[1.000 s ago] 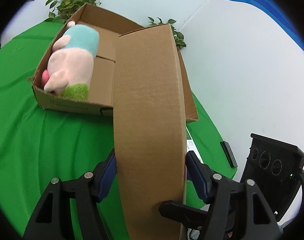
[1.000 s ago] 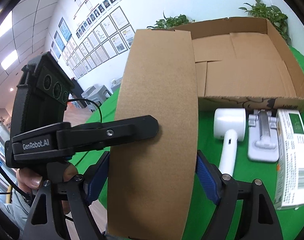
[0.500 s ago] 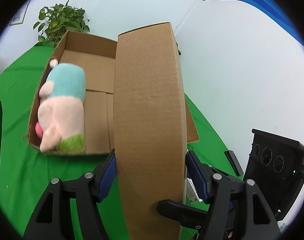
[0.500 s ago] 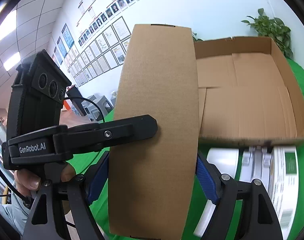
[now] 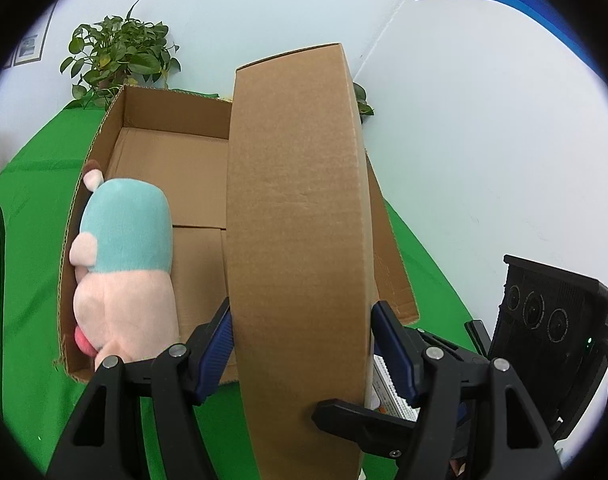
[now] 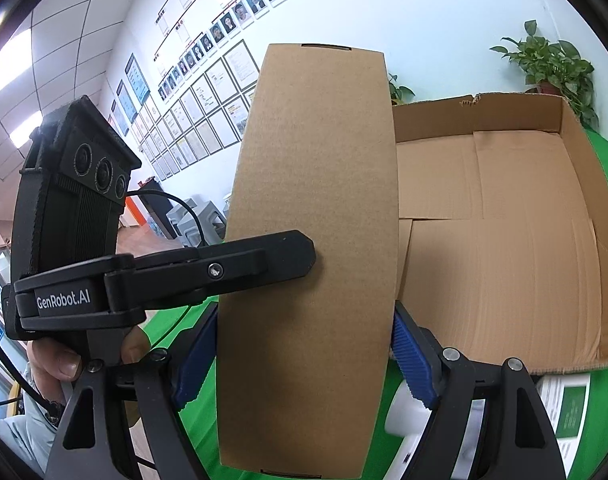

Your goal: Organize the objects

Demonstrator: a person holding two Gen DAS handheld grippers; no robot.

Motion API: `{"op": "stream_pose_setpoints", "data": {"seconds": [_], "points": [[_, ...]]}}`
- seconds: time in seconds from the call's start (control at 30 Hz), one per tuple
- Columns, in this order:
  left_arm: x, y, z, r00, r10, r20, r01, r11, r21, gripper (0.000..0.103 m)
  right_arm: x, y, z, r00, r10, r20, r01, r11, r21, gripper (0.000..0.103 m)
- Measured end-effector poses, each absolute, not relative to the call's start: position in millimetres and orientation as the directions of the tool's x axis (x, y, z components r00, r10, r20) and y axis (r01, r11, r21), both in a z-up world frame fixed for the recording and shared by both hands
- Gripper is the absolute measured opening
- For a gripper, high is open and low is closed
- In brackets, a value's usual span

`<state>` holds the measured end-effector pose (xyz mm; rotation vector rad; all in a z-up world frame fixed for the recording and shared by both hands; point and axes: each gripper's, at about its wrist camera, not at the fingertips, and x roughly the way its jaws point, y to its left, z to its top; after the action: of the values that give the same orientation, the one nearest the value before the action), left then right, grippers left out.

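Note:
A tall closed brown cardboard box point(image 5: 300, 248) is held in the air between both grippers. My left gripper point(image 5: 302, 344) is shut on its sides, and my right gripper point(image 6: 304, 356) is shut on the same box point(image 6: 312, 240) from the opposite end. Beyond it an open shallow cardboard box point(image 5: 172, 168) lies on the green table, seen also in the right wrist view point(image 6: 504, 220). A pink and teal plush toy point(image 5: 124, 264) lies against its left wall.
A white device point(image 6: 404, 416) and a white and green packet point(image 6: 568, 408) lie on the green cloth point(image 5: 24, 240) in front of the open box. Potted plants point(image 5: 120, 56) stand behind it by the white wall.
Both grippers have carried the held box up and toward the open box, so the open box's inside now fills more of both views. The white items have slid down out of view.

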<state>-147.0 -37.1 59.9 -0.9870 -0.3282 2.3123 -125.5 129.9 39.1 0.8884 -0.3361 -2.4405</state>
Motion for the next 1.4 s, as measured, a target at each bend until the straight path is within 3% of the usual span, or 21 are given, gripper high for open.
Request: {"op": "stream_pose_setpoints", "data": {"seconds": [0.53, 1.0, 1.13, 1.27, 1.4], "points": [[-203.6, -33.3, 54.7, -0.571, 0.508, -0.645, -0.327, -0.861, -0.389, 0.066, -231.3, 161.8, 14.8, -0.589, -0.602, -0.539, 0.404, -0.797, 0.449, 0.081], [-227.4, -9.3, 60.3, -0.634, 0.373, -0.677, -0.319, -0.924, -0.21, 0.065, -265.2, 179.7, -9.9, -0.579, -0.656, -0.485, 0.409, -0.748, 0.523, 0.087], [-241.7, -5.0, 50.1, -0.635, 0.277, -0.722, -0.278, -0.953, -0.121, 0.063, -291.0, 137.7, -11.6, -0.561, -0.639, -0.526, 0.394, -0.766, 0.508, 0.086], [-253.9, -7.3, 22.4, -0.575, 0.27, -0.772, -0.259, -0.955, -0.142, 0.063, -309.2, 138.7, -44.2, -0.505, -0.644, -0.575, 0.342, -0.761, 0.551, 0.087], [-252.0, -3.8, 20.2, -0.586, 0.257, -0.768, -0.251, -0.959, -0.13, 0.062, -312.7, 147.4, -57.5, -0.496, -0.65, -0.575, 0.335, -0.755, 0.565, 0.089]]}}
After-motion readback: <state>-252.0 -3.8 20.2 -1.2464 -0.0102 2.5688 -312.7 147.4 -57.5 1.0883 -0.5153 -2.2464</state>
